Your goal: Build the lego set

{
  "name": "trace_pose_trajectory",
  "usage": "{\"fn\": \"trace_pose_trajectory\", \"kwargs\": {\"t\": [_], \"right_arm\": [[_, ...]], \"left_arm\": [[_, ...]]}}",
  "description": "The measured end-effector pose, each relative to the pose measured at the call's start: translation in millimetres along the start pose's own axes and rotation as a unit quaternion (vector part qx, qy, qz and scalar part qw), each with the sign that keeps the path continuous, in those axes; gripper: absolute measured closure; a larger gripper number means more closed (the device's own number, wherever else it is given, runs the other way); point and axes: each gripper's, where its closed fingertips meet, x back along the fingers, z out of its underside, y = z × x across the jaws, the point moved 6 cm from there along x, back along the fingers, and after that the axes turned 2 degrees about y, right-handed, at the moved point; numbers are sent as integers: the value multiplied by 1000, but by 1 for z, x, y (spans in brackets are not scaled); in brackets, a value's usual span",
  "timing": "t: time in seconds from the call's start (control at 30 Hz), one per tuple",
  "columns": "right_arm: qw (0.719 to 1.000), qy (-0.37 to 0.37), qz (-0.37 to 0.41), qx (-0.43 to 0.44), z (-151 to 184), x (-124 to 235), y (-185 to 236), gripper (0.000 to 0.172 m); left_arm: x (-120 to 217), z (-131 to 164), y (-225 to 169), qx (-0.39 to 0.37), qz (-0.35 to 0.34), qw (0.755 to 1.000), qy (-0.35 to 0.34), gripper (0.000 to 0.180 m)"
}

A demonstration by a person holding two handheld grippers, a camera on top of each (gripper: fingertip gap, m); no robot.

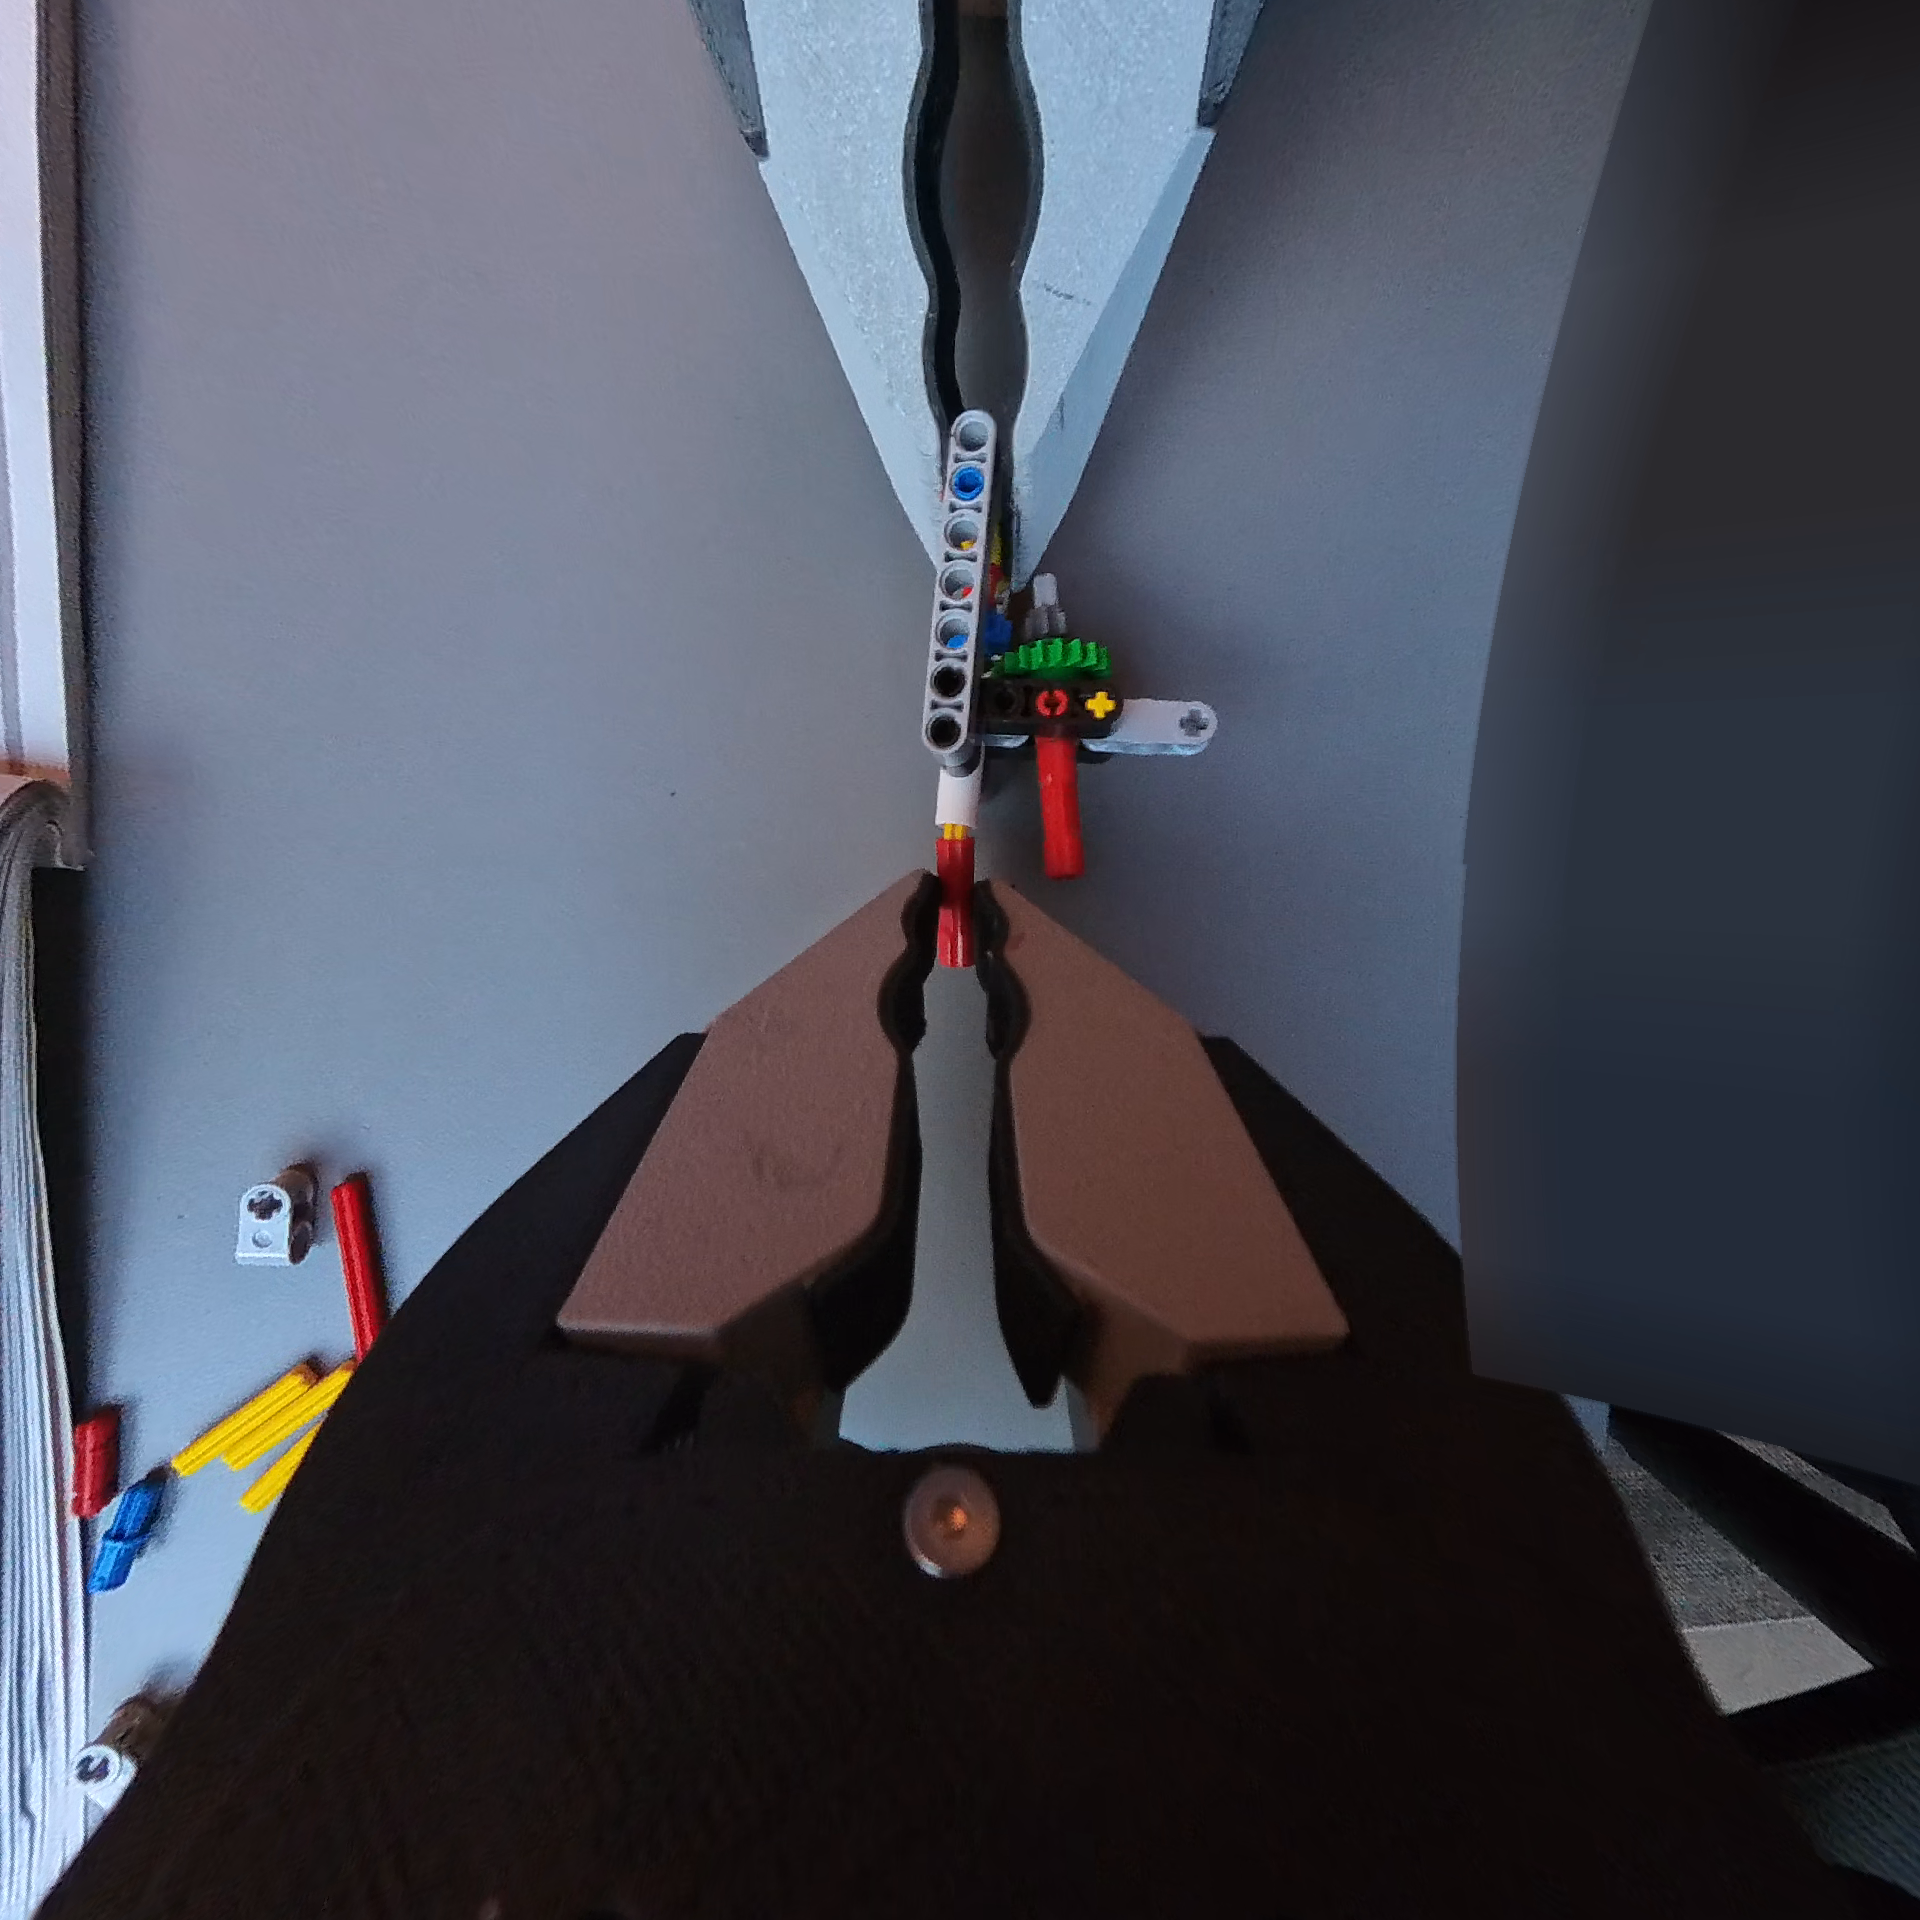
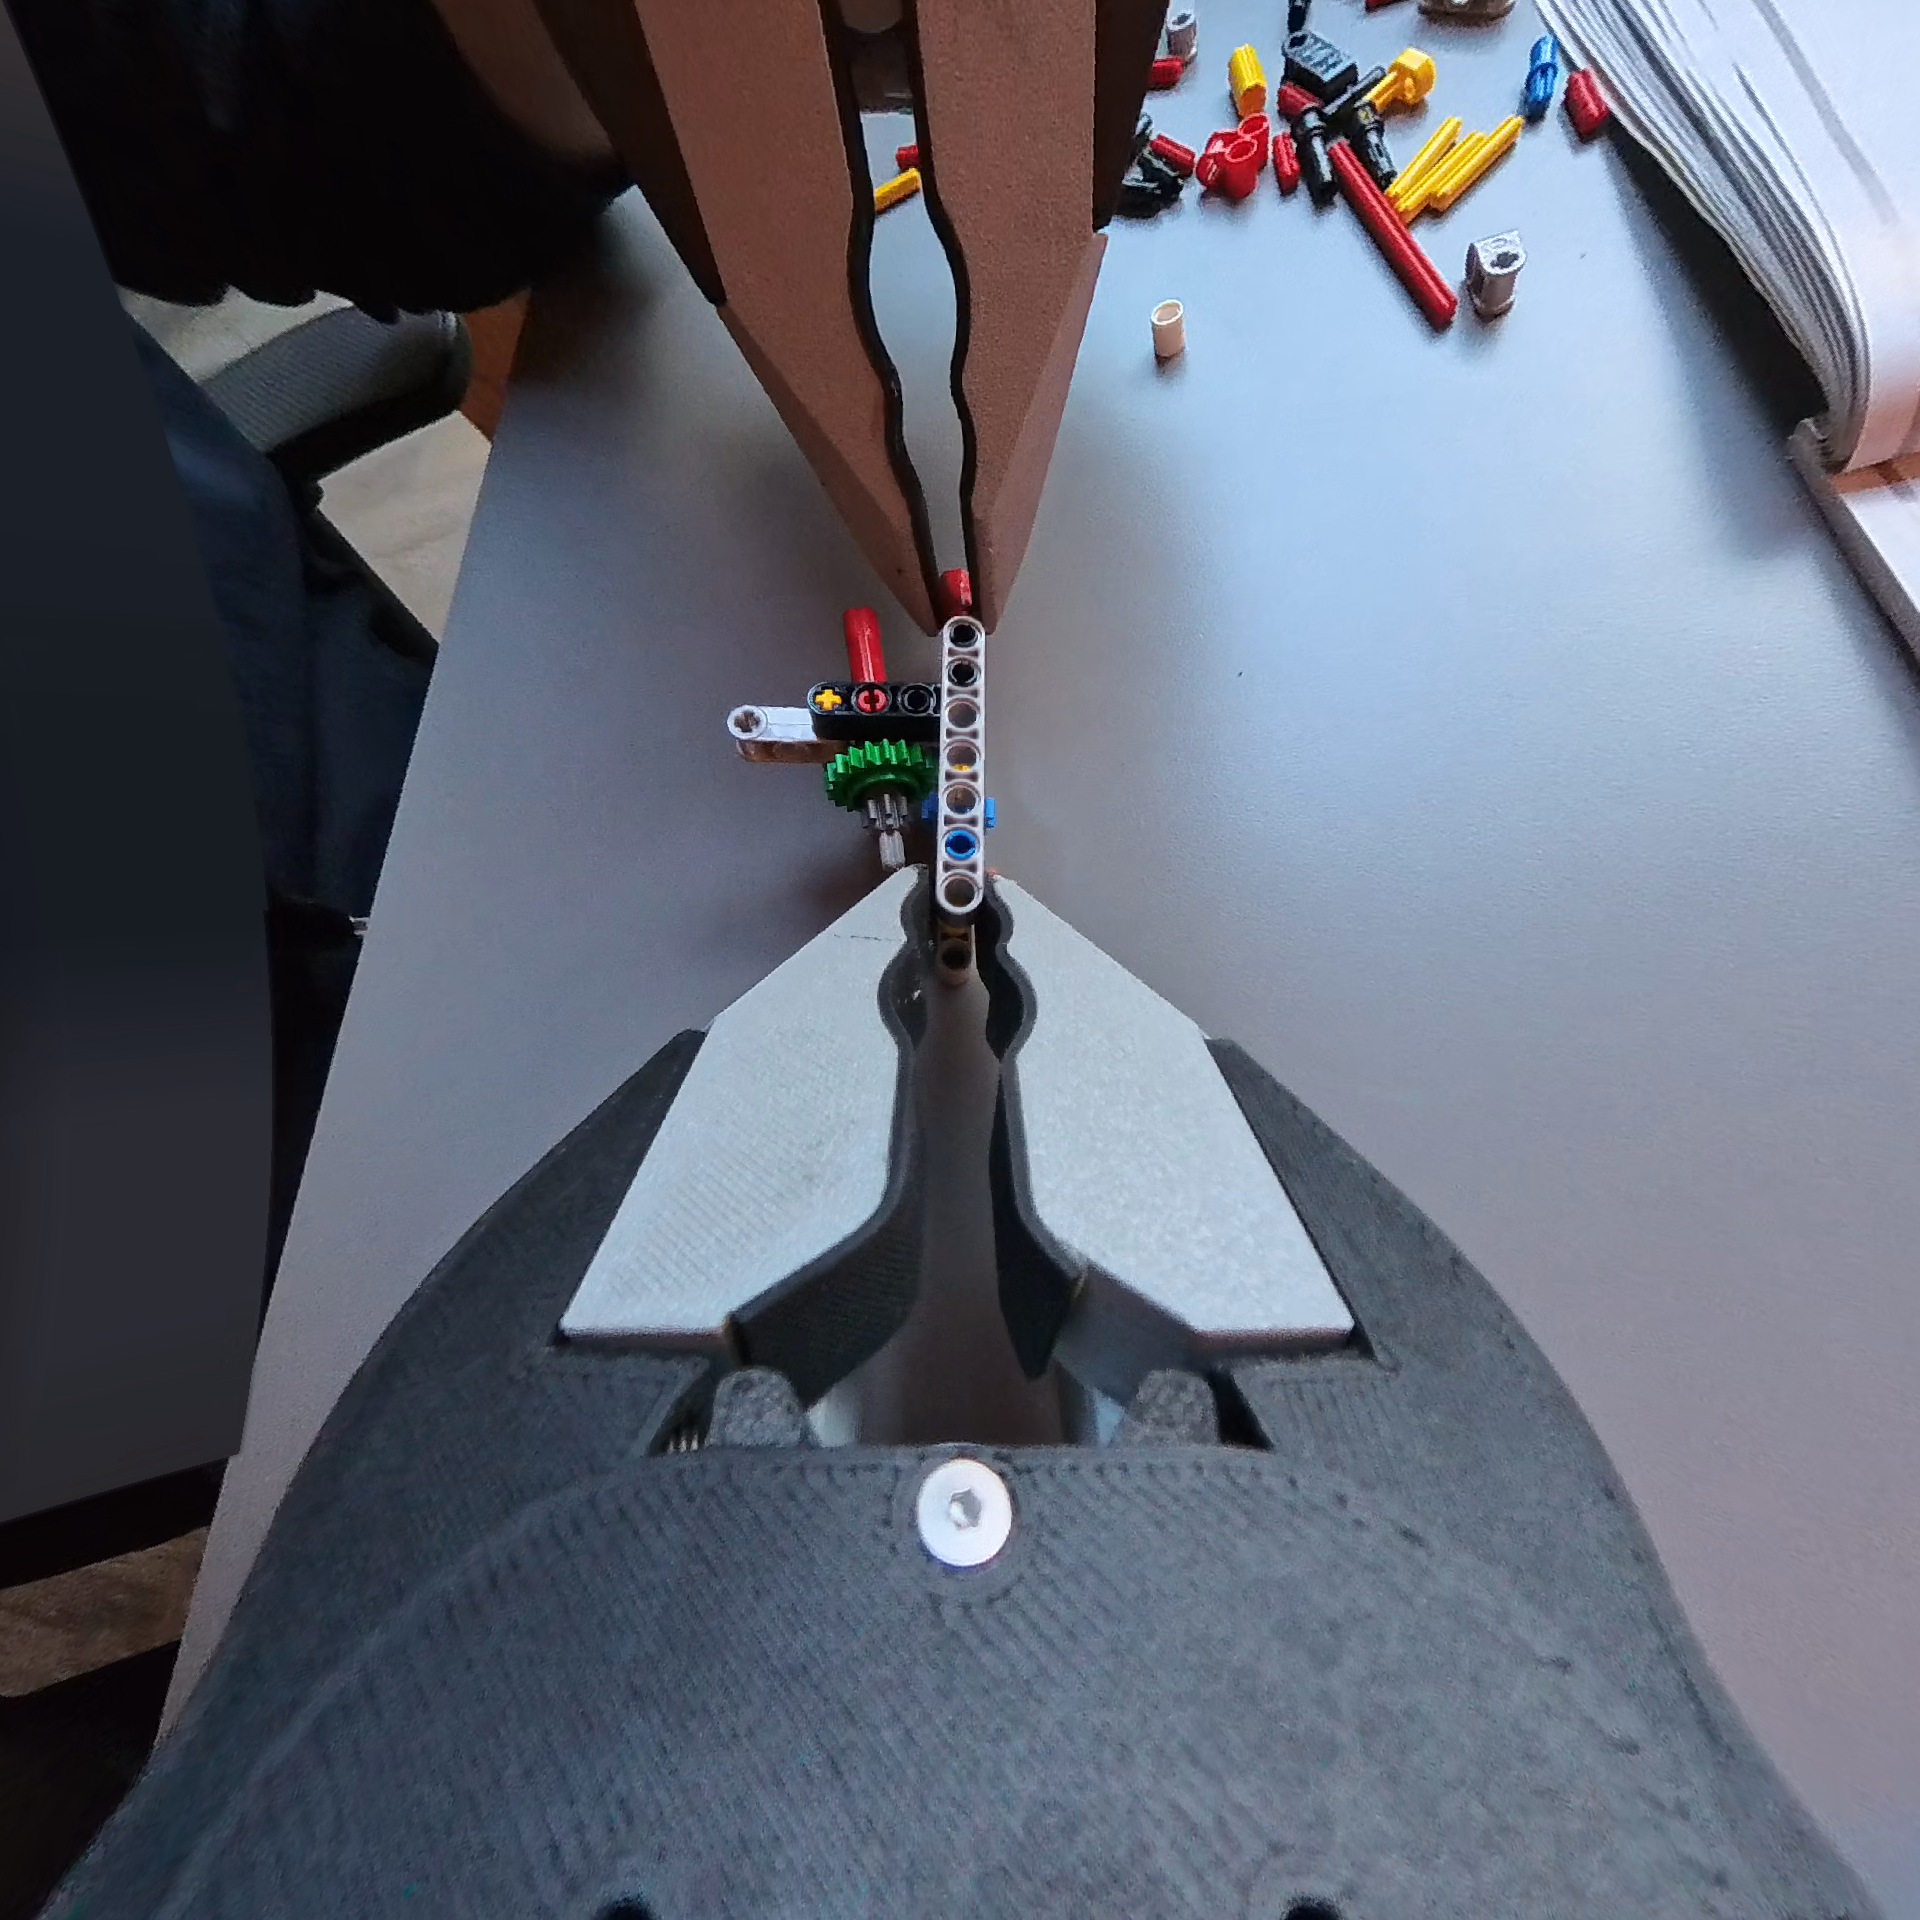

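Your left gripper (image 1: 956, 914), the one with brown fingers, is closed almost fully on a short red connector (image 1: 954, 902); both fingertips press its sides. That connector sits on the end of a yellow axle (image 1: 953, 830) that runs through a white sleeve (image 1: 956, 800) into the small brick assembly (image 1: 997, 665).

Your right gripper (image 2: 956, 914), with grey fingers, faces it from the opposite end and is clamped just as narrowly on the far end of the same assembly, at the last hole of a long grey beam (image 2: 960, 769) and a tan piece (image 2: 952, 961) under it. The assembly hangs between the 2 grippers above the grey table (image 2: 1351, 727).

No readable writing or brand mark shows on any part.

The beam has 7 holes, with a blue pin (image 2: 958, 845) in 1 of them. A black 3-hole beam (image 2: 873, 698) juts sideways from it, carrying a red pin (image 2: 861, 642), a yellow cross axle end and a pale grey lever (image 2: 769, 721). A green gear (image 2: 878, 777) sits on a grey axle beside the long beam.

Loose red, yellow, blue and black parts (image 2: 1351, 135) lie well apart on the table, near a stack of paper (image 2: 1766, 187).
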Motion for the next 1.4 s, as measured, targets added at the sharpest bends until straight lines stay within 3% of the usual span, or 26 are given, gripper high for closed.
{"fn": "trace_pose_trajectory", "kwargs": {"t": [0.53,0.73,1.1,1.4], "right_arm": [[1000,-5,-3,7,1,4,-1,165],[1000,-6,-5,11,2,7,-1,154],[1000,-1,8,29,7,15,-6,156],[999,7,47,17,6,17,2,157]], "left_arm": [[-2,6,2,-7,-14,1000,18,178],[0,8,2,-2,-8,1000,10,178],[2,11,-4,-1,4,1000,3,178],[2,16,-17,67,16,997,-37,178]]}}
